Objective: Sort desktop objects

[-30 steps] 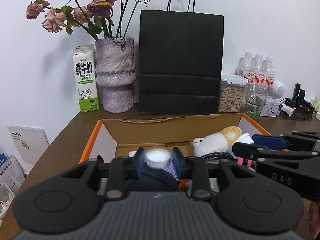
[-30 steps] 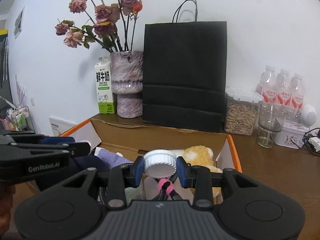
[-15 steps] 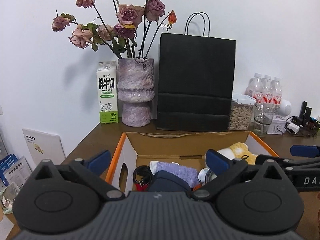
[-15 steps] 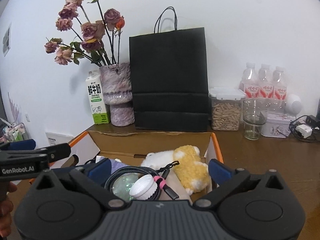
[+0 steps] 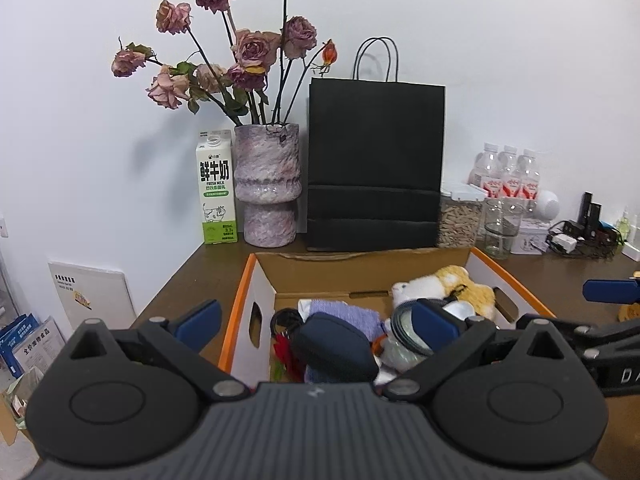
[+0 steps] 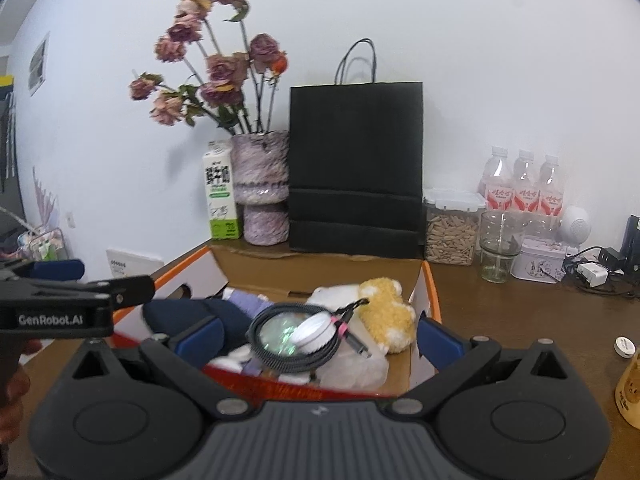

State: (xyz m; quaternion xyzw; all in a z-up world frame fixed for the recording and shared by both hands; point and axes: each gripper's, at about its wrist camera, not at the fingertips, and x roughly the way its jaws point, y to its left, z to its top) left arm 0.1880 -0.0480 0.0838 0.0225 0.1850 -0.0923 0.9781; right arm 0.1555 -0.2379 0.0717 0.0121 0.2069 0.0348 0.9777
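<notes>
Now both grippers' jaws gape empty before the filled cardboard box.

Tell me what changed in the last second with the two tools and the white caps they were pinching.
Both tools let go: the left tool and right tool now stand wide open and have drawn back from the box. The white-capped bottle lies in the box on the coiled cable. Vase, black bag and milk carton stayed put.
</notes>
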